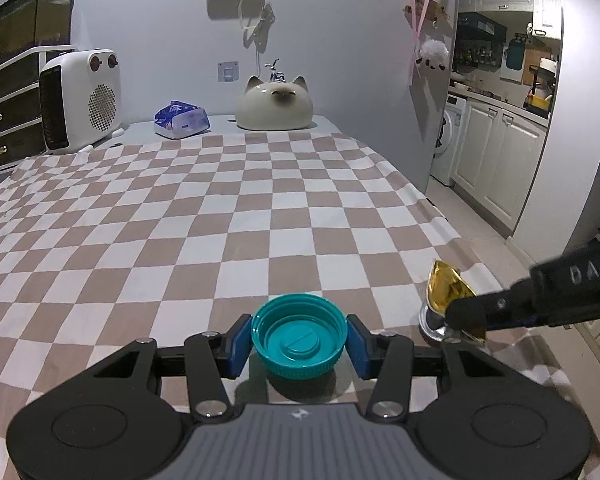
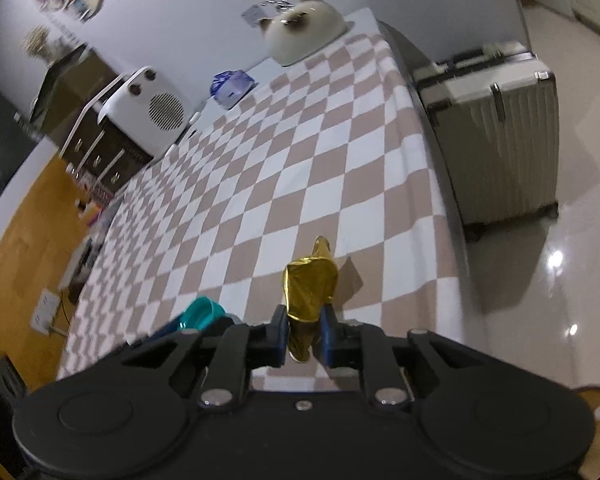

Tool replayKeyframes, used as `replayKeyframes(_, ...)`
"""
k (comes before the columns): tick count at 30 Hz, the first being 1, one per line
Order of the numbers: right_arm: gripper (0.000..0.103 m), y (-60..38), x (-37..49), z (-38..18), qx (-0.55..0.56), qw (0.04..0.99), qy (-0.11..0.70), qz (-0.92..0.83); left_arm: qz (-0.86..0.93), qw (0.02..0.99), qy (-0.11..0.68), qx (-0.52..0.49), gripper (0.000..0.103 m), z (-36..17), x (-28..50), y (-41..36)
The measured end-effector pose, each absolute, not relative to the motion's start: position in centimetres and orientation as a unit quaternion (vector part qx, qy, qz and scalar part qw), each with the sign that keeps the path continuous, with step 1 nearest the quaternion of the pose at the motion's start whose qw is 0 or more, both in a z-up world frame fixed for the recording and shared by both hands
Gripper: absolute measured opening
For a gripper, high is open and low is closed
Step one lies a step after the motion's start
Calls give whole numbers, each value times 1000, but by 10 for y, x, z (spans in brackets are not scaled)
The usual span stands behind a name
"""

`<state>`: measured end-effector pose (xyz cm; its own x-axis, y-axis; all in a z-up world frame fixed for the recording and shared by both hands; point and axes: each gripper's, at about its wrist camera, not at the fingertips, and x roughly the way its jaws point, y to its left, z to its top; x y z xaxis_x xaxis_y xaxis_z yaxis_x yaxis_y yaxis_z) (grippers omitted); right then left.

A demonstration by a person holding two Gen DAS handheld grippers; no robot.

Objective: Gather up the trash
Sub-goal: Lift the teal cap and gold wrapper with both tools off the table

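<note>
Both trash items were already in the grippers, above the near right part of the table [image 1: 100, 240] with its checked cloth. The left gripper [image 1: 299, 340] was clenched on a teal bottle cap [image 1: 299, 338], open side up, a blue pad against each side of its ribbed rim; the cap sat over the near edge, and its shadow on the cloth suggested it was lifted clear. The right gripper [image 2: 304, 334] grasped a crumpled gold foil wrapper [image 2: 310, 292], whose long axis ran forward and up out of the jaws, near the right edge of the table. From the left wrist view the wrapper [image 1: 446, 288] lay just to the right of the cap, so the two hands were close together. No bin or bag was visible in either view, so where the items should go could not be told. At the far edge stood a cat-shaped ornament [image 1: 275, 103], a tissue pack [image 1: 182, 119] and a white heater [image 1: 80, 100]. A suitcase [image 2: 496, 132] stood on the floor beside the right edge.
</note>
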<state>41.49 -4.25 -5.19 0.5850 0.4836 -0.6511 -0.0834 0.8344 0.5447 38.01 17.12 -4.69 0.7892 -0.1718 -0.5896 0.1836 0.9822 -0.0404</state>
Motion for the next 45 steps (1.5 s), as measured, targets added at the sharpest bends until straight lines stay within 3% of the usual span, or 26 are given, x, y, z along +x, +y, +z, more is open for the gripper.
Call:
replayKeyframes(20,17,-85,288,-54,151,847,425,283,-132,944,300,48,50,-48,310,118)
replayKeyframes(29,32,-89,292,-43,139,854,432,255,-114,948,296,22,50,-44,310,135)
replayKeyframes(33,31,-87,304,-52,175,839,460,232,-109,950,294,15,50,-42,308,138)
replayKeyframes(38,18,-86,303,-59,196,843,447,225,-102,950,296,9,50,-43,295,139)
replayKeyframes(45,17,-90,286,-51,175,858,423,234,-87,949,304,9,50,-45,261,135)
